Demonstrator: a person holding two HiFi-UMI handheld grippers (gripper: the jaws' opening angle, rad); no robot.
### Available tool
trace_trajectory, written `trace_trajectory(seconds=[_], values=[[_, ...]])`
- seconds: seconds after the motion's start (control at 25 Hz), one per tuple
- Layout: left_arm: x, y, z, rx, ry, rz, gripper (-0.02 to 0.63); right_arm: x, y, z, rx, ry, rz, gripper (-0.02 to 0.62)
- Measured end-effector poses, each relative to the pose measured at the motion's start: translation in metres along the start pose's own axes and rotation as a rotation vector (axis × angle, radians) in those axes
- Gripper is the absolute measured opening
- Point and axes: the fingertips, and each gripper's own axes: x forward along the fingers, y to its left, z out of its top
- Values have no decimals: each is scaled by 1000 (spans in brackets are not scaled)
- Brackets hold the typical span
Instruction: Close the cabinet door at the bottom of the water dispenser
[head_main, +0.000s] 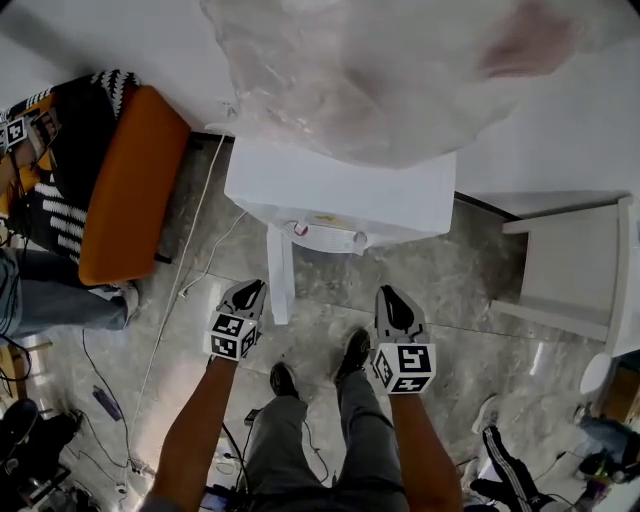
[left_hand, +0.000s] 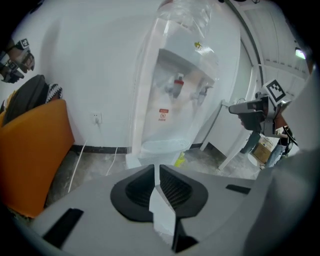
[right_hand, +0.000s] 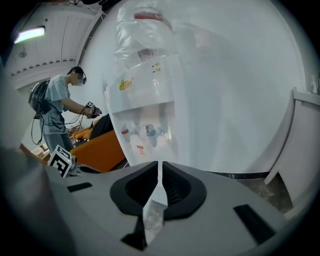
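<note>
Left tool (head_main: 250, 291) and right tool (head_main: 392, 299) both closed, empty.

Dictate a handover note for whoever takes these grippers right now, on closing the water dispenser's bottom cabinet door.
Left hand-held gripper: shut, empty, just left of the open cabinet door.
Right hand-held gripper: shut, empty, in front of the water dispenser, right of that door.
Cabinet door: sticks out from the dispenser's base toward the person.
Done: nothing yet.
Left to do: swing the door shut, probably with the left hand-held gripper.

The water dispenser (head_main: 340, 195) stands at upper centre, its cabinet door (head_main: 281, 272) jutting out below it; a sofa (head_main: 125, 190) lies at left.
</note>
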Motion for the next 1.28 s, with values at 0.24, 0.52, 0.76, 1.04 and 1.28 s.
trace_trajectory(seconds=[0.24, 0.52, 0.76, 1.04, 1.28], values=[[23, 6, -55, -48, 96, 10, 68, 9, -3, -25, 4, 26, 11, 63], [42, 9, -102, -185, 167, 35, 168, 3, -14, -51, 4, 57, 9, 66], [57, -4, -115, -265, 174, 7, 133, -3, -33, -62, 3, 63, 1, 64], [66, -20, -110, -291, 165, -20, 116, -2, -43, -65, 37, 65, -16, 64], [82, -41, -104, -281, 170, -54, 101, -5, -56, -70, 69, 74, -38, 64]])
